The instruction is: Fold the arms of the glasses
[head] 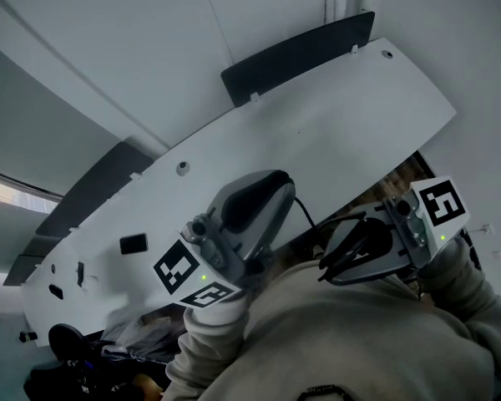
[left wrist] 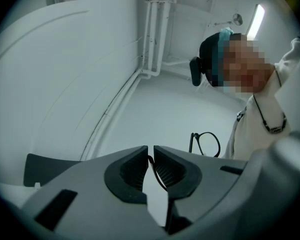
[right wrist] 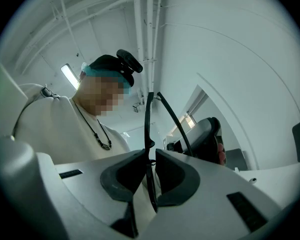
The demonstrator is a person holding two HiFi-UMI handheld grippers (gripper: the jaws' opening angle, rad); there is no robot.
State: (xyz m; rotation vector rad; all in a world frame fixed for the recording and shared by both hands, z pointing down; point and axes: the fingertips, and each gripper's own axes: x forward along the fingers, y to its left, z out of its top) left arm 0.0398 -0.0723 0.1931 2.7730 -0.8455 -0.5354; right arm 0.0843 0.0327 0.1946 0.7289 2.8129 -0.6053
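Thin black-framed glasses (head: 338, 242) hang in the air between my two grippers, close to the person's chest. In the head view my left gripper (head: 285, 188) is on the left and my right gripper (head: 332, 264) on the right. In the left gripper view my left gripper (left wrist: 151, 151) is shut on a thin black arm of the glasses (left wrist: 157, 173), and one round lens rim (left wrist: 208, 144) shows beyond the jaws. In the right gripper view my right gripper (right wrist: 151, 156) is shut on the glasses frame (right wrist: 148, 129). The other arm (right wrist: 174, 119) rises away from it.
A long white table (head: 317, 124) with small holes lies beyond the grippers, with dark chair backs (head: 296, 53) along its far side. Dark clutter (head: 75, 366) sits at the lower left. The person's pale sleeves (head: 334, 341) fill the bottom. White pipes (left wrist: 155, 29) run up the wall.
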